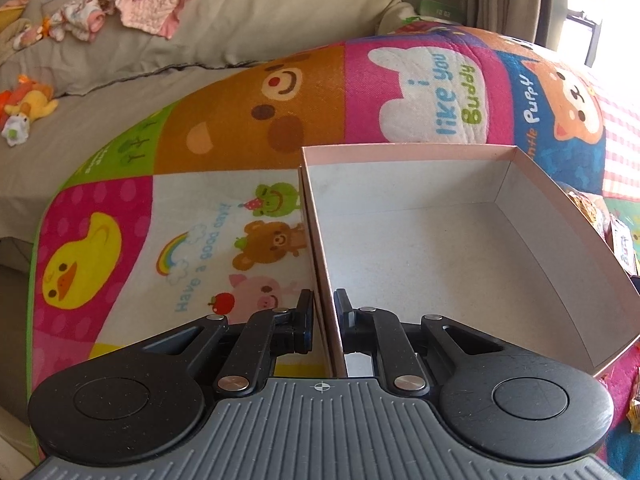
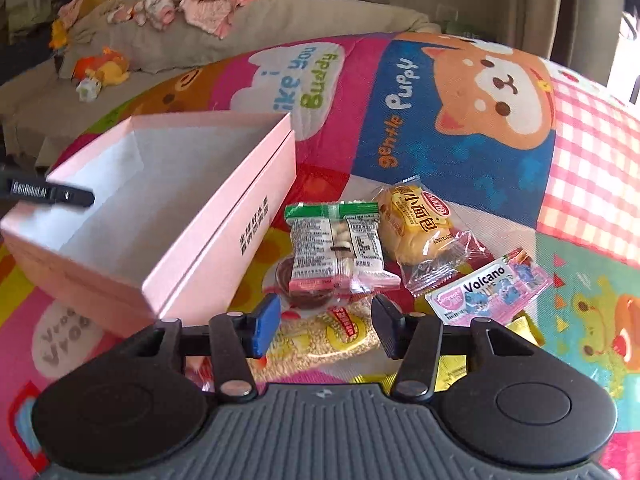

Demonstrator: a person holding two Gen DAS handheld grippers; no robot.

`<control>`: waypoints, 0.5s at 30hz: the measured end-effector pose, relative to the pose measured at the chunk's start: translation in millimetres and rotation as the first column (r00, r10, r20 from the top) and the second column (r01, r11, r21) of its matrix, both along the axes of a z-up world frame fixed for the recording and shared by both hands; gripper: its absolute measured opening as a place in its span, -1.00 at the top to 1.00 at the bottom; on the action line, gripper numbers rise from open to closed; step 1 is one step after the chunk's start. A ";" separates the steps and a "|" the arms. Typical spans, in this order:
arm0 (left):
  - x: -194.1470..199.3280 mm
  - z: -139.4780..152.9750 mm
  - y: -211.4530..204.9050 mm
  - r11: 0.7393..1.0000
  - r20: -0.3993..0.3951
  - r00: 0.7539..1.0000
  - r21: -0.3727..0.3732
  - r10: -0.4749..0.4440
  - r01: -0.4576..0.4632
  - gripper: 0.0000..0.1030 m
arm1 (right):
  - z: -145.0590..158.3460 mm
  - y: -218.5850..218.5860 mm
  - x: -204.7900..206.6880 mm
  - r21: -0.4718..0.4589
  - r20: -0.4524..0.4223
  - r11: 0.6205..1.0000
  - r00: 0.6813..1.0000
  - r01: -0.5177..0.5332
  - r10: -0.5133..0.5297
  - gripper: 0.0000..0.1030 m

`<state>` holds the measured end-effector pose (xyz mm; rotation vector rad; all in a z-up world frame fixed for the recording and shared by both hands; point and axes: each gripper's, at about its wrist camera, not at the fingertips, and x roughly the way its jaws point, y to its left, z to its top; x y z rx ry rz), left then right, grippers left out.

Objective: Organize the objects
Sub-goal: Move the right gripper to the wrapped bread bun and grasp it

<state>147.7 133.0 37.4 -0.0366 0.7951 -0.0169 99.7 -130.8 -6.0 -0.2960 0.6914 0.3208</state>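
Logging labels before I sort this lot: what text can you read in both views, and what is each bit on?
"i like you Buddy": white cloud on the play mat
"gentle Puppy": mat's blue dog panel
"Have a good day!": mat's rainbow panel
"Volcano": pink candy packet
"GenRobot.AI": left gripper, at the pink box
Box side print, bun wrapper, green-topped packet: unreadable.

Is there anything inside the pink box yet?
No, the pink box shows only its bare white floor, and the snack packets lie on the mat beside it.
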 end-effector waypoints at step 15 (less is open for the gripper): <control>-29.7 -0.6 -35.2 0.999 -0.009 0.999 -0.008 -0.053 0.053 0.70 | 37.1 -77.5 -102.2 0.009 0.082 0.997 0.994 0.077 -0.077 -0.53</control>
